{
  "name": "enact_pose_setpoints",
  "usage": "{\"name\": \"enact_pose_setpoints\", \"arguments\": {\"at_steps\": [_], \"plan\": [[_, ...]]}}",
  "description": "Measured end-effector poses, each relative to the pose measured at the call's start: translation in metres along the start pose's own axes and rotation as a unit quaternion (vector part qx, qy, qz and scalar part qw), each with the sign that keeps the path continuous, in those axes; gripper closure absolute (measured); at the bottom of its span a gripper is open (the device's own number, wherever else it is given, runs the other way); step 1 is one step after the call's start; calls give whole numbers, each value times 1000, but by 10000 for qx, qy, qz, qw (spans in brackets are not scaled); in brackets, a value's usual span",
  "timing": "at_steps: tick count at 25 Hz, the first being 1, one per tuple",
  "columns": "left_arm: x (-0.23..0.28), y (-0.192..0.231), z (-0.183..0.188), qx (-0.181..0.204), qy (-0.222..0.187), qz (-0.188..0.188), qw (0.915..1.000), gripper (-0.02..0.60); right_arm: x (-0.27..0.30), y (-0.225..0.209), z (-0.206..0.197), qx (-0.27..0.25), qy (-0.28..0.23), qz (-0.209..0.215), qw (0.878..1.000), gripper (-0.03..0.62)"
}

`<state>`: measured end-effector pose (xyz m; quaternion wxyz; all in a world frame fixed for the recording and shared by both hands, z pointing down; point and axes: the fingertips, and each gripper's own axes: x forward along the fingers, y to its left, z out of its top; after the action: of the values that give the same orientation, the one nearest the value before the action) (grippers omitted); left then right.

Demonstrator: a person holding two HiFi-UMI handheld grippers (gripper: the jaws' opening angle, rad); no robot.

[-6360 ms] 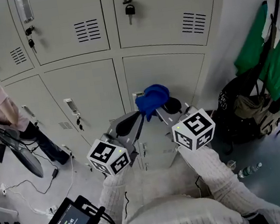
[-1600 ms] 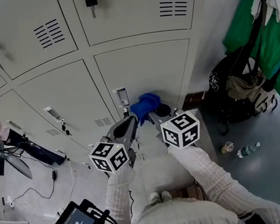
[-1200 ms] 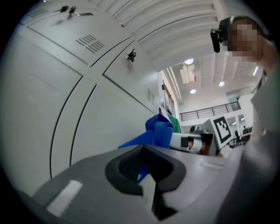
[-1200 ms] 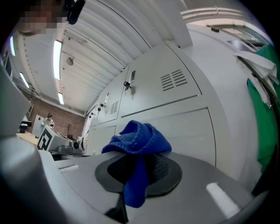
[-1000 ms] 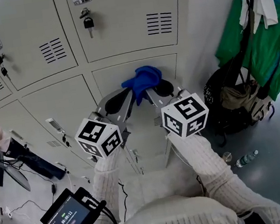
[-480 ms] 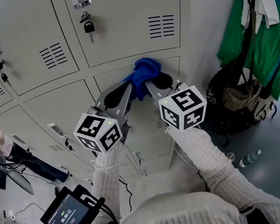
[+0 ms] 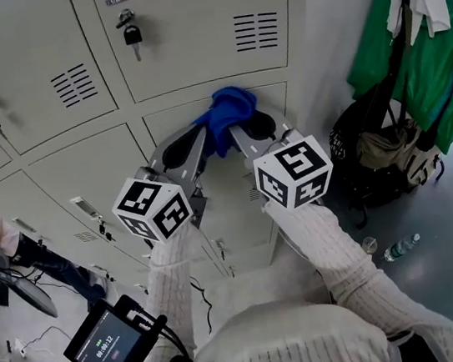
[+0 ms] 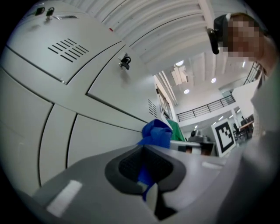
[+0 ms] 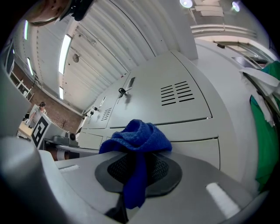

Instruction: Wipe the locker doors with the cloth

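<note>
Cloth: blue terry cloth, bunched into a loose wad just ahead of both claws' tips; a strip of it hangs back between each pair of jaws.
Cloth handling (judgement): light, soft and limp. It holds no shape of its own and folds wherever it is unsupported. The pile should drag slightly on painted metal. It is not fragile.
Grip point (judgement): take it by the gathered folds behind the wad, so that the padded bulk stays forward as the wiping face. A thin pinch on one layer may slip out under sideways load.
Left gripper: jaws closed narrow on a strip of the cloth, seen between the pads in the left gripper view.
Right gripper: jaws closed on the cloth; the wad spills over the top of the pads in the right gripper view.
Claw arrangement: tips converge, with the wad shared between them.
Lower locker door: directly ahead of the tips. The wad sits at its top edge, just below the seam. Contact looks likely but cannot be confirmed.
Upper locker door: above the claws, with a louvred vent up and to the right and a padlock up and to the left.
Green garments: well off to the right of the right claw.
</note>
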<state>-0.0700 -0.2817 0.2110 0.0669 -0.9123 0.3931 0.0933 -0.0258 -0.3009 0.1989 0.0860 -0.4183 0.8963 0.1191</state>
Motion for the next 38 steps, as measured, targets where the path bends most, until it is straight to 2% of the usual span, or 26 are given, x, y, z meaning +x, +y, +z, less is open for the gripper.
{"name": "enact_pose_setpoints", "arguments": {"at_steps": [12,18,24,33,38], "plan": [[-7,8,-33,-428,289,142,9986,575,-7,4,-28,215,207,-19,9996,543],[-11,6,-51,-651,463,163,9967,575,-11,6,-50,346,474,-25,9983,543],[-14,-3,-84,-878,612,123,9942,575,-20,10,-85,479,699,-24,9964,543],[-30,-1,-121,-1122,924,260,9890,575,-25,19,-125,589,1120,35,9920,543],[-37,-9,-148,-1436,1142,238,9827,575,-30,24,-148,681,1403,46,9878,543]]}}
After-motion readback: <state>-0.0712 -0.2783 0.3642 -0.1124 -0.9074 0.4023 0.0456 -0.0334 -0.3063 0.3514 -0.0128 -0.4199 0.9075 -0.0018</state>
